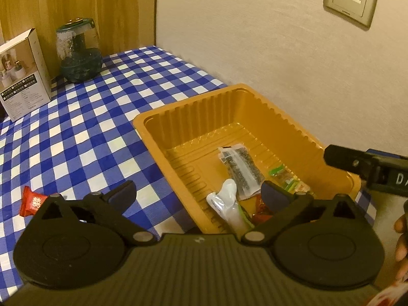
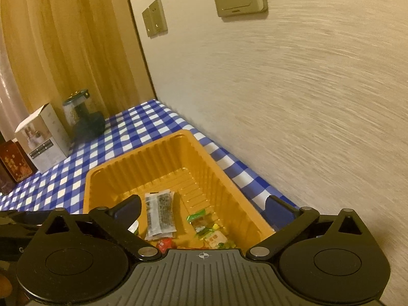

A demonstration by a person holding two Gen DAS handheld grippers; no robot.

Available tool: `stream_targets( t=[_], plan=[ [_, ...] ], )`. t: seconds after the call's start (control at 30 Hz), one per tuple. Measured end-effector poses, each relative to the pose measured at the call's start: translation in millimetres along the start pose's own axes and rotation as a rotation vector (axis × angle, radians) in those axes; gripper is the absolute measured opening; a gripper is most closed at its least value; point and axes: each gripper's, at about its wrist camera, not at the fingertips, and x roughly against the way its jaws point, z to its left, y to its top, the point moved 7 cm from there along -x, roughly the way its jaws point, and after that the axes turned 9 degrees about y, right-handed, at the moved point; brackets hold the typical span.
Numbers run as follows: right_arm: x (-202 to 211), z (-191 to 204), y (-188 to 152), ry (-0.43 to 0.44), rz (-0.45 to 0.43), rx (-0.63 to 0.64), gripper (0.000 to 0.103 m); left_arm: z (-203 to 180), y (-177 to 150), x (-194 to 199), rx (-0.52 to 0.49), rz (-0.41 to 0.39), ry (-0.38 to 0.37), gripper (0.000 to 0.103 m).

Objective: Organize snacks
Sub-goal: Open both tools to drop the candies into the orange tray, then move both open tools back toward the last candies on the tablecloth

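Snacks sitting in the near end of a ribbed orange plastic tray (image 1: 193,117), far half bare. Long clear packet of dark bits (image 1: 241,172) lying flat, long axis running near-to-far, black-striped end pointing away. White squeeze pouch (image 1: 225,204), green-ended candy wrappers (image 2: 206,225) beside it. Tray's right rim just off the wall, lots of open blue-and-white checked cloth (image 1: 102,117) to the left. Red snack packet (image 1: 32,204) out on the cloth, left of the tray. Left gripper (image 1: 199,195) spread wide, holding nothing. Right gripper (image 2: 204,207) same, gaping over the tray, empty.
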Motion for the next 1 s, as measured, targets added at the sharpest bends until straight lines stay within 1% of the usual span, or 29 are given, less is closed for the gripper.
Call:
stream_targets(
  t=[0.37,0.63,1.0],
  plan=[
    [0,4,1,0.01,0.002,0.006,0.102,17,-1,7,0.017,-0.01,0.042,0.103],
    [-3,19,-2,0.023,0.016,0.031,0.102,33,0,15,0.033,-0.019,0.065,0.103],
    [-9,44,-5,0.053,0.027,0.076,0.102,71,-5,29,0.088,-0.028,0.11,0.103]
  ],
)
